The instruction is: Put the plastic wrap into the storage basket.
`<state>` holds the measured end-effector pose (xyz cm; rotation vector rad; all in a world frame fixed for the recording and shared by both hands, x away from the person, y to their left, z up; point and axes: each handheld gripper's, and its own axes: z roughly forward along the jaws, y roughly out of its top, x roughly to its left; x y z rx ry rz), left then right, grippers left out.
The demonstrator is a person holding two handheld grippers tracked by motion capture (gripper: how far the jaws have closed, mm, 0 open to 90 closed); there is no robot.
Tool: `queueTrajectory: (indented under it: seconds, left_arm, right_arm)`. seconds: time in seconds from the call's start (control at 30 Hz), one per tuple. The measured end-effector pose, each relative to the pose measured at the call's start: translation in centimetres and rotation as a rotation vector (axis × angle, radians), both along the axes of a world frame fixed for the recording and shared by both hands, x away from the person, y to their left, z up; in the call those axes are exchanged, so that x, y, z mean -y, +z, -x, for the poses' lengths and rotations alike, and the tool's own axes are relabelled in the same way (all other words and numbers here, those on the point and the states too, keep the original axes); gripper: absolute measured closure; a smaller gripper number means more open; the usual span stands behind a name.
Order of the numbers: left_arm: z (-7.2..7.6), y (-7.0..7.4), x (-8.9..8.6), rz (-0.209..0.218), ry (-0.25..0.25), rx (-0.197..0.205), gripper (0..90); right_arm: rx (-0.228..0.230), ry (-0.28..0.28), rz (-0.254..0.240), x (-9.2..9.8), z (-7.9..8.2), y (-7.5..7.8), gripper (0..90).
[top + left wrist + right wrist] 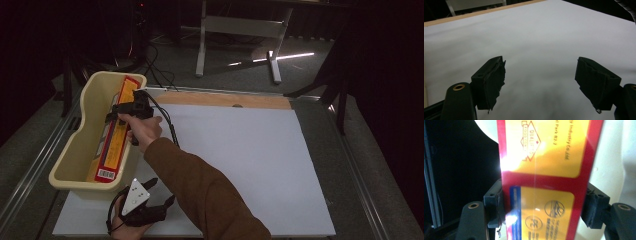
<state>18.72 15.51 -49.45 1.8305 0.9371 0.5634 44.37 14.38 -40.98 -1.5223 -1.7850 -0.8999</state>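
Observation:
A long red and yellow box (114,137) (544,170) lies slanted in a cream plastic tub (85,187) (614,170) at the table's left edge. My right gripper (117,114) (544,205) reaches across into the tub and is shut on the box, one jaw pressed on each long side. The right arm in a brown sleeve (200,190) crosses from the bottom middle toward the tub. My left gripper (162,191) (540,75) rests near the table's front left corner, open, with bare white surface between its jaws.
A white board (240,150) (536,37) covers the table, with a wooden strip (225,99) along its far edge. A black cable (167,120) trails from the right gripper. A white table frame (240,30) stands on the dark floor beyond.

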Motion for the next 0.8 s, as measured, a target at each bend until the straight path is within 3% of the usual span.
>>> queueTrajectory:
  seconds: [0.43,0.57,0.7,0.8]
  left_arm:
    - [0.0,0.0,-0.1,-0.004,0.006,0.001,23.5]
    - [0.0,0.0,0.0,-0.004,0.004,0.0,23.5]
    - [-0.1,0.0,0.0,-0.006,0.003,0.0,23.5]
    - [-0.1,0.0,0.0,-0.007,0.006,0.0,23.5]
  right_arm:
    - [0.015,-0.006,0.039,0.0,0.4,0.4,29.9]
    - [-0.002,-0.017,-0.015,0.3,0.4,1.0,28.5]
    - [0.025,0.014,-0.017,0.8,0.7,1.9,31.4]
    - [0.079,0.055,-0.029,1.4,0.8,2.3,32.9]
